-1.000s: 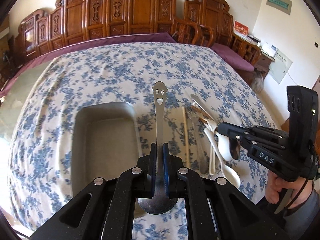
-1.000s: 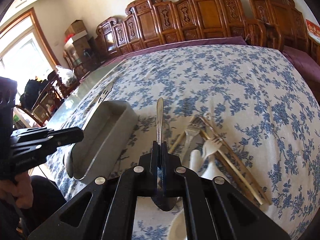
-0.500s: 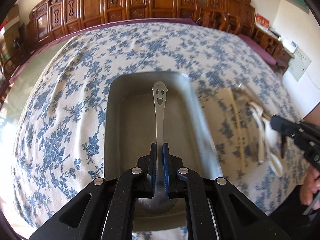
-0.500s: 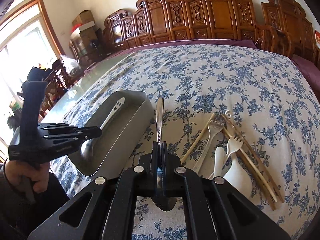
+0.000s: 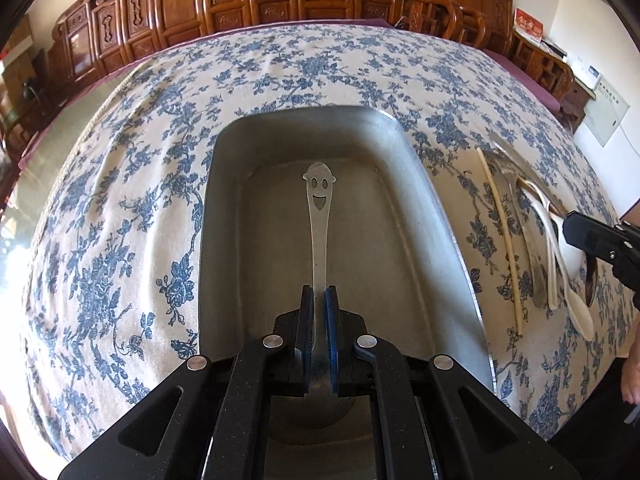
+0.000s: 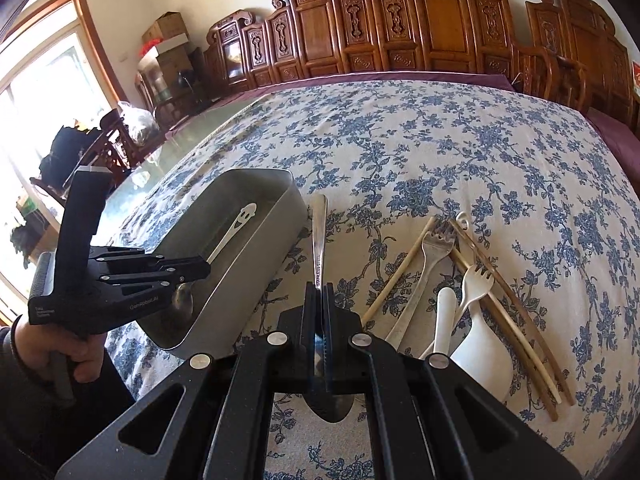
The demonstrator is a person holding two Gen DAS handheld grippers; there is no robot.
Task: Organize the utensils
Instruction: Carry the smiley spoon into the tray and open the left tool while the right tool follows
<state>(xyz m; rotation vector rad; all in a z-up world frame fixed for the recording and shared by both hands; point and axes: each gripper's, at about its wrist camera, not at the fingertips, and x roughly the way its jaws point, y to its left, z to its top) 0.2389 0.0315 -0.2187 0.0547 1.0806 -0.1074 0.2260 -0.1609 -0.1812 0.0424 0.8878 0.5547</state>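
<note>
My left gripper (image 5: 319,294) is shut on a steel spoon with a smiley-face handle (image 5: 319,216), held low over the inside of the grey metal tray (image 5: 440,200). From the right wrist view the left gripper (image 6: 202,269) reaches over the tray (image 6: 256,276) with the smiley spoon (image 6: 236,226) inside its walls. My right gripper (image 6: 319,292) is shut on a plain stainless spoon (image 6: 319,232), hovering just right of the tray. In the left wrist view the right gripper (image 5: 572,226) shows at the right edge.
Loose utensils lie on the flowered tablecloth right of the tray: a steel fork (image 6: 430,264), white plastic fork (image 6: 474,284), white spoon (image 6: 444,320), chopsticks (image 6: 516,320) and a bamboo stick (image 5: 502,236). Carved wooden chairs (image 6: 400,32) line the far side. A hand (image 6: 68,356) holds the left gripper.
My left gripper moved left and down with the smiley spoon, from beside the tray to low inside it. My right gripper shifted slightly with its spoon.
</note>
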